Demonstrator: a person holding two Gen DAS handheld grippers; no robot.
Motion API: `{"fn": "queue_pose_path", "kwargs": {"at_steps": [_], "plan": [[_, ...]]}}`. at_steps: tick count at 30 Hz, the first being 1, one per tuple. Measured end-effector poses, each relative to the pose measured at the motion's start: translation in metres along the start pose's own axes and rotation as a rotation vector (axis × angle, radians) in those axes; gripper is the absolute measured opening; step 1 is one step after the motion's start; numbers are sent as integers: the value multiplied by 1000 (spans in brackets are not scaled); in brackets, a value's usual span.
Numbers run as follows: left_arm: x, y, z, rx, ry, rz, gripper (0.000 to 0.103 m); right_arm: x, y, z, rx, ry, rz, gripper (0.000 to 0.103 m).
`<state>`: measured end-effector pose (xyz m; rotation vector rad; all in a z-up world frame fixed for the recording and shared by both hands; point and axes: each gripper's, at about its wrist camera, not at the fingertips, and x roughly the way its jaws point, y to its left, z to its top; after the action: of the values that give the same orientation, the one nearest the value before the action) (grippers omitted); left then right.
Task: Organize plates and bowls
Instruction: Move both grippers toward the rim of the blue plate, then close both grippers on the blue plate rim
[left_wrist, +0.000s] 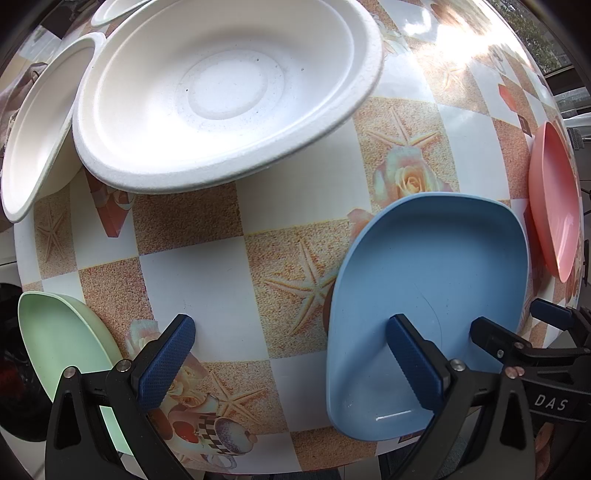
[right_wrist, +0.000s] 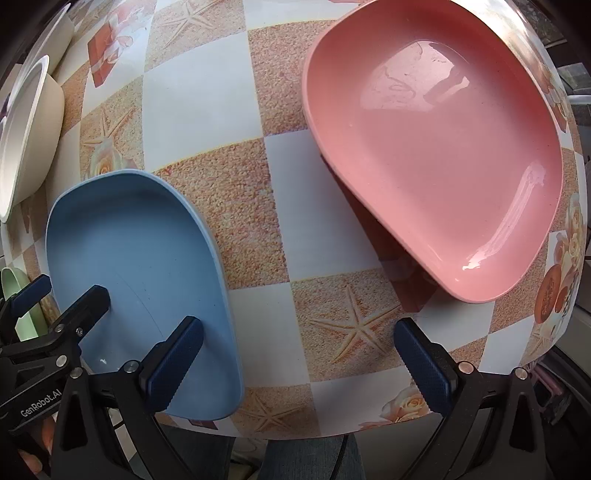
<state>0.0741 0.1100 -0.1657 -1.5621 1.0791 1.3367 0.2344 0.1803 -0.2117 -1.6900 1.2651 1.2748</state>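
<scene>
A blue plate (left_wrist: 436, 280) lies on the patterned table near its front edge; it also shows in the right wrist view (right_wrist: 133, 258). A pink plate (right_wrist: 443, 147) lies to its right, seen at the right edge of the left wrist view (left_wrist: 554, 199). A large white bowl (left_wrist: 229, 92) and a second white bowl (left_wrist: 37, 140) stand at the back left. A green plate (left_wrist: 59, 339) lies at the front left. My left gripper (left_wrist: 291, 365) is open and empty, its right finger over the blue plate. My right gripper (right_wrist: 299, 365) is open and empty, between the blue and pink plates.
The table (left_wrist: 207, 280) has a checkered cloth with starfish and roses. A third white dish (left_wrist: 110, 11) peeks in at the back. White bowls (right_wrist: 26, 122) show at the left of the right wrist view. The table's front edge runs just below both grippers.
</scene>
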Motion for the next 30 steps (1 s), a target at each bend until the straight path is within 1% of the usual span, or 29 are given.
{"fn": "queue_pose_path", "kwargs": {"at_steps": [3,5,8,11,15,18,22,24,26,27,29,30], "plan": [[0,0,0,0,-3,-1,103,2,1,0,4,7,3,103],[0,0,-2,0,-6,-2,103,6,-2,-5,1,24,10,103],[-2,-1,-5,0,-13,-4,103,3,1,0,-2,52,11,103],[-5,-1,-10,0,-16,-6,103,6,-3,-5,-4,73,17,103],[-6,-1,-12,-5,-24,-8,103,11,-2,0,-6,71,20,103],[-9,2,-15,-37,-47,-11,103,10,-1,4,-3,72,20,103],[-10,2,-12,-35,-18,-11,103,12,-2,5,4,80,26,103],[-12,0,-10,-20,-9,-7,100,11,-3,4,14,64,28,103],[-17,-5,-10,13,-14,-2,91,8,-3,1,4,45,23,103],[-20,-9,-9,28,-15,0,89,7,-1,-1,-8,37,20,100],[-25,-15,-10,49,-15,-5,75,3,3,-10,-43,21,17,93],[-27,-20,-10,63,-11,0,71,1,6,-14,-67,12,15,86]]}}
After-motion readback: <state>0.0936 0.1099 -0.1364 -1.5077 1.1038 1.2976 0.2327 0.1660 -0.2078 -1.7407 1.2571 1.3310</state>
